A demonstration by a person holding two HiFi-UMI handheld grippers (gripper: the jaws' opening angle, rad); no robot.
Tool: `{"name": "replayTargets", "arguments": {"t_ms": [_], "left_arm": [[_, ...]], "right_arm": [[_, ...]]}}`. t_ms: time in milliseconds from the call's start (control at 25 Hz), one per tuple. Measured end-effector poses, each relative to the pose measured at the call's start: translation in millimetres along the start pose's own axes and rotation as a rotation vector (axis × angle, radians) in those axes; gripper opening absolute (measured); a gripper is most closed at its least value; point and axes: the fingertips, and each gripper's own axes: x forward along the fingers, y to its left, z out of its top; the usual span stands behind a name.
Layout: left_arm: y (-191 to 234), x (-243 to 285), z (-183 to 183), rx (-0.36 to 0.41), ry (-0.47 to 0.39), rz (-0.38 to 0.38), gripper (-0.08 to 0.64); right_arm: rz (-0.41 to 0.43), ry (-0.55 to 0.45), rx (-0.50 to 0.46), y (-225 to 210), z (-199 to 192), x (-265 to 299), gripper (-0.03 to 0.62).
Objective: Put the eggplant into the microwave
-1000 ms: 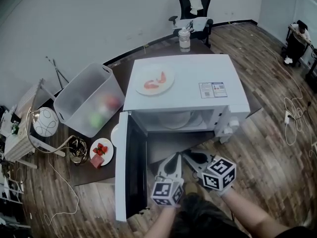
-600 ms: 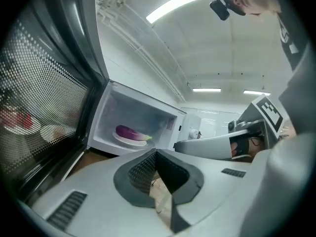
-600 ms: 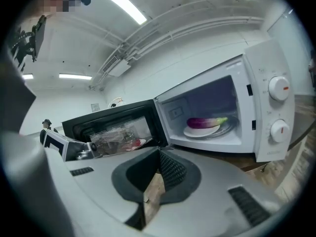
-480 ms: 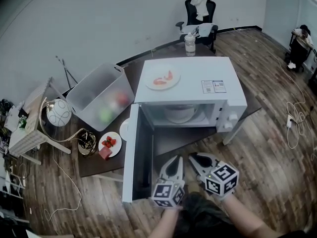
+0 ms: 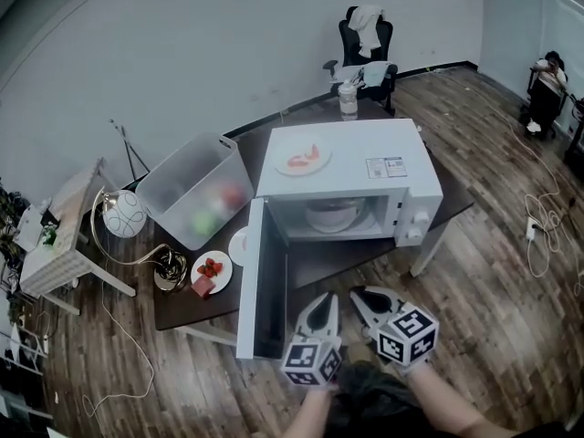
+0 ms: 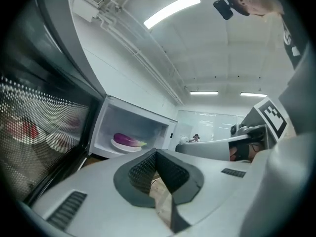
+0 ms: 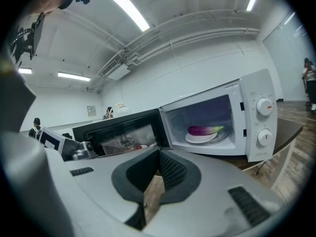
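The white microwave (image 5: 365, 167) stands on a dark low table with its door (image 5: 260, 281) swung open to the left. Inside, a purple eggplant (image 6: 129, 139) (image 7: 205, 130) lies on a white plate (image 7: 200, 138) on the turntable. Both grippers hang in front of the opening, well short of it and apart from the eggplant. My left gripper (image 5: 319, 310) (image 6: 157, 154) is shut with nothing in it. My right gripper (image 5: 368, 301) (image 7: 159, 153) is also shut and empty, just to the right of the left one.
A clear plastic bin (image 5: 196, 190) and a plate of strawberries (image 5: 211, 270) sit left of the microwave. A plate with red food (image 5: 301, 156) rests on its top. A bottle (image 5: 348, 99) and an office chair (image 5: 365, 35) stand behind. A white side table (image 5: 55, 235) is far left.
Both grippers have drawn back from the microwave opening and risen a little. The microwave now looks smaller and farther off in the head view. Both stayed shut.
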Motion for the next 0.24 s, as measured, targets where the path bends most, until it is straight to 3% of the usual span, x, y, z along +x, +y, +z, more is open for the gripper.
{"name": "replayTargets", "arguments": {"t_ms": [240], "left_arm": [[-7.4, -14.0, 6.9, -0.009, -0.016, -0.010, 0.000]], "right_arm": [[-0.034, -0.024, 0.000, 7.1, 7.2, -12.5, 0.000]]}}
